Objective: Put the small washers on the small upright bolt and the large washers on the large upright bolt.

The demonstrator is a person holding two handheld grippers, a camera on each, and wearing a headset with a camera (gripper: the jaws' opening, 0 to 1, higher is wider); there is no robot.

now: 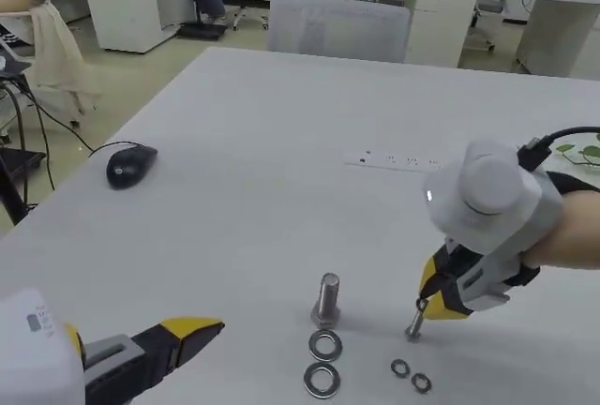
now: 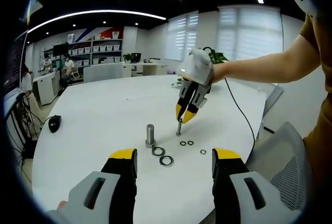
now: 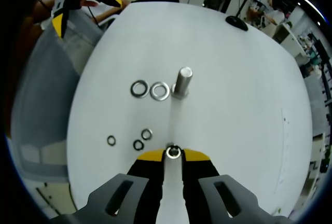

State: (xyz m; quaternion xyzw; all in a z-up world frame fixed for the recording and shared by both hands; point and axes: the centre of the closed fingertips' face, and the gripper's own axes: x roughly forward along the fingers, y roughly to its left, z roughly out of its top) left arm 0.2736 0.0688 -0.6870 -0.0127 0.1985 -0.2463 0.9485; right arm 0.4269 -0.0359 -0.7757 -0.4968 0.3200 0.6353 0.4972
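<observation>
Washers (image 1: 322, 380), flat metal rings in two sizes, loose on the white table (image 1: 234, 189). Handling, by judgement: light, rigid, smooth, not fragile. They lie flat and are apt to skid from under a tip, so they are best pinched across the rim.

Left to right:
- Left gripper (image 2: 175, 156): low at the near edge, well apart from the work, jaws spread wide, holding nothing.
- Large bolt (image 1: 326, 297): upright on its head, shank bare.
- Large washers (image 1: 325, 345): two, just in front of the large bolt, side by side.
- Small washers (image 3: 138, 144): three, in a loose cluster near the small bolt.
- Small bolt (image 1: 415, 322): upright and thin, probably easy to topple.
- Right gripper (image 1: 431, 297): tips at the small bolt's top, jaws pinched on what looks like a fourth small washer (image 3: 173, 153), centred over the bolt end.

Containers: none proper. The two bolts serve as holders, and neither carries a seated washer as far as can be told.
</observation>
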